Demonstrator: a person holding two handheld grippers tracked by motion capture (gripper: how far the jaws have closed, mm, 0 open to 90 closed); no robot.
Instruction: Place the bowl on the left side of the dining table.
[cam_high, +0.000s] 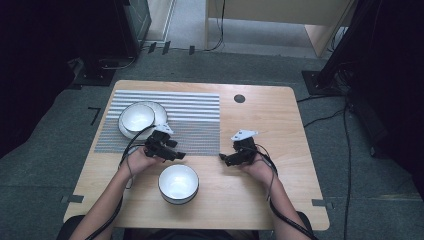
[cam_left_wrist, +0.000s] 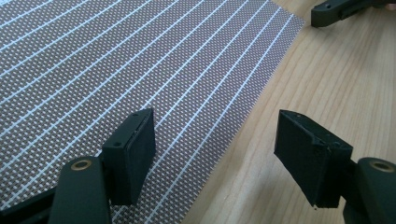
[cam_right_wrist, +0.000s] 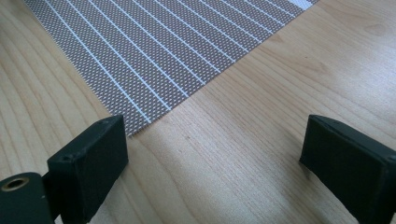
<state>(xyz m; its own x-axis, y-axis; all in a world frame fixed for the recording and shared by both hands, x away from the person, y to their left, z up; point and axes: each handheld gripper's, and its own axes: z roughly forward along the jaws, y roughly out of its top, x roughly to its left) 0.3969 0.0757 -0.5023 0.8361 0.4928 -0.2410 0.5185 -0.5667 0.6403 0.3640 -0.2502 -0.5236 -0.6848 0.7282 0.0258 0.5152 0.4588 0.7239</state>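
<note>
A grey striped placemat (cam_high: 165, 120) lies on the wooden table (cam_high: 270, 130). On its left end a white bowl (cam_high: 136, 117) sits on a white plate (cam_high: 161, 114). A second white bowl (cam_high: 178, 183) stands on bare wood near the front edge. My left gripper (cam_high: 179, 155) hovers at the mat's front edge, just behind that bowl. In the left gripper view its jaws (cam_left_wrist: 215, 154) stand open with nothing between them, straddling the mat's edge (cam_left_wrist: 140, 70). My right gripper (cam_high: 223, 159) is by the mat's front right corner (cam_right_wrist: 154, 60), open (cam_right_wrist: 212, 158) over bare wood.
A small dark round hole (cam_high: 239, 98) marks the table top behind the mat's right end. Cables trail from both grippers toward the person. In the left gripper view the right gripper's jaw tip (cam_left_wrist: 336, 11) shows at the top right. Dark stands and cables surround the table on the floor.
</note>
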